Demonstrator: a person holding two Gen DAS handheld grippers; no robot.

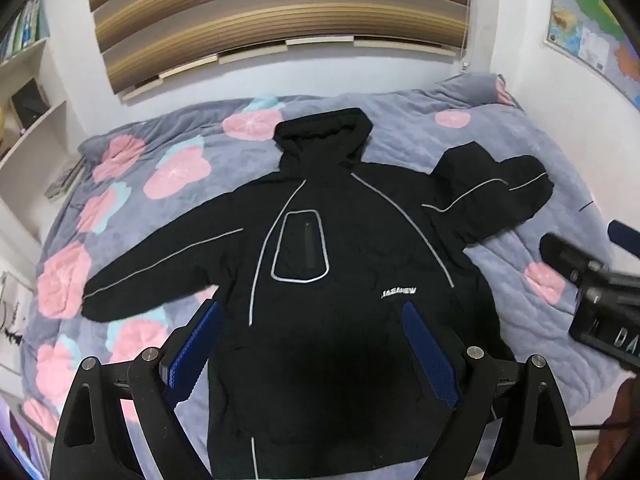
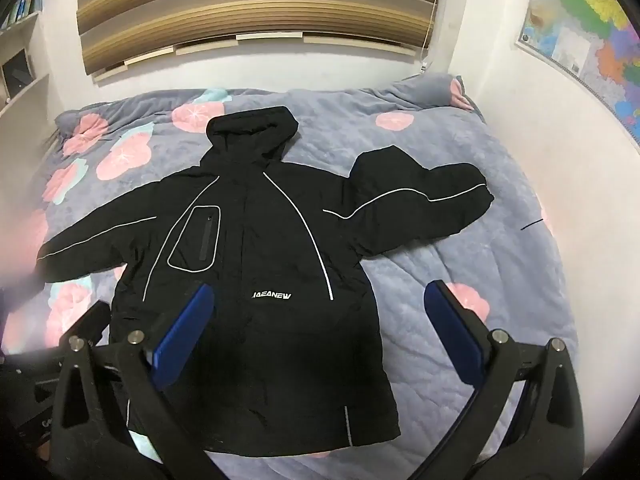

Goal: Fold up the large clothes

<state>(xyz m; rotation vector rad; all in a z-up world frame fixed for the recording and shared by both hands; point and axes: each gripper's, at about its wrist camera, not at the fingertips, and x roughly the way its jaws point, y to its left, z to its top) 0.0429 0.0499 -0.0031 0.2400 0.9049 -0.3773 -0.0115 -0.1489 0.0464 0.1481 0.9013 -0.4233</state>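
A grey quilt (image 1: 400,128) with pink flowers covers the bed. Striped brown blinds (image 1: 276,20) hang on the white wall behind it. A colourful map (image 2: 588,40) hangs at right, and white shelves (image 1: 32,120) stand at left.

Black hooded jacket (image 1: 340,240), flat, front up, unfolded.
Lies on the bed, hood (image 1: 322,132) toward the far wall, hem toward the camera. Thin pale piping runs from the collar down both sides of the chest and along each sleeve. Piped outline of a chest pocket (image 1: 300,246) with a vertical zip sits left of centre; white "JAEANEW" lettering (image 2: 272,295) lower on the chest. Left-of-frame sleeve (image 1: 160,268) stretched straight out to the side. Right-of-frame sleeve (image 1: 492,196) also out but bunched and kinked partway, cuff end angled outward.
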